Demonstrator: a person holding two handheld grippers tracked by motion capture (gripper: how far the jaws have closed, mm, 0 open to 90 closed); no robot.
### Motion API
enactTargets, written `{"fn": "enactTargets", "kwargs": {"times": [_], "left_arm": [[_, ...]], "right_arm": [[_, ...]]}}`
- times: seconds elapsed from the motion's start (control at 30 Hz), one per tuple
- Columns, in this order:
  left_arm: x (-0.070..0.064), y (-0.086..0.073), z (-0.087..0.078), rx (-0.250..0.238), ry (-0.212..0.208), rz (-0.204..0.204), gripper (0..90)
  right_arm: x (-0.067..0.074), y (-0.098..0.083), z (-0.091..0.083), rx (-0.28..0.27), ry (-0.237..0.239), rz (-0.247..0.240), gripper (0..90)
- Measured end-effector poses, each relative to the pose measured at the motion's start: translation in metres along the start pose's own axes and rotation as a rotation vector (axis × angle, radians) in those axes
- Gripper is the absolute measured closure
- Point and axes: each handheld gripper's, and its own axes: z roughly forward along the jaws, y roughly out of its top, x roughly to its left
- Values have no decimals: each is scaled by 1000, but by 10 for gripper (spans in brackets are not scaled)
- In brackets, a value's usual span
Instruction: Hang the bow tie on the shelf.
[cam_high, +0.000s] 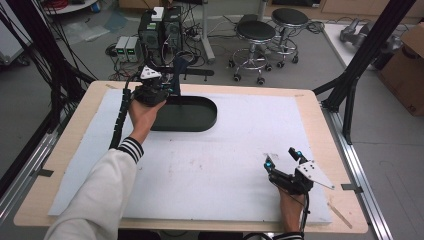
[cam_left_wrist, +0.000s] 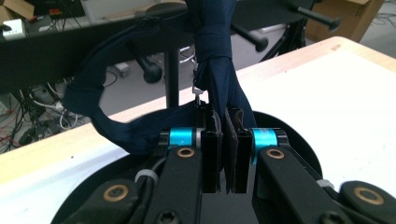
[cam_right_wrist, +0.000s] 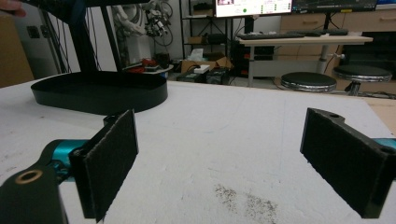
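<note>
Navy cloth (cam_left_wrist: 219, 79) is clamped between the pads of the left tongs (cam_left_wrist: 223, 149), whose jaws are drawn together on its lower end. From the pads the cloth rises in a knotted, twisted strand to a black rack (cam_left_wrist: 70, 51) standing at the far edge of the surface, and a second loop of it hangs to the left. In the high view the cloth (cam_high: 179, 67) is seen at the far left of the surface, just beyond the left tongs (cam_high: 167, 90), which are held over the far rim of an oval black tray (cam_high: 207, 117). The tray rests on a white mat (cam_high: 240, 165) that covers most of the wooden surface (cam_high: 325, 130). The right tongs (cam_high: 284, 157) are held low over the near right part of the mat, well apart from the tray; their jaws stand wide apart with nothing between the pads (cam_right_wrist: 112, 158). Stools (cam_high: 255, 32) and computer cases (cam_high: 160, 27) stand on the floor beyond the surface.
</note>
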Motion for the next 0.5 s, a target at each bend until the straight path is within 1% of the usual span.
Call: {"fn": "enactTargets", "kwargs": {"times": [0.07,0.27,0.43,0.5], "left_arm": [[1,-4,2,1,2,-13,860],[6,-21,5,26,7,-50,860],[8,-26,9,53,8,-51,859],[9,-28,10,57,4,-67,859]], "right_arm": [[0,0,0,0,0,2,103],[0,0,0,0,0,0,103],[0,0,0,0,-2,-2,103],[0,0,0,1,-1,1,103]]}}
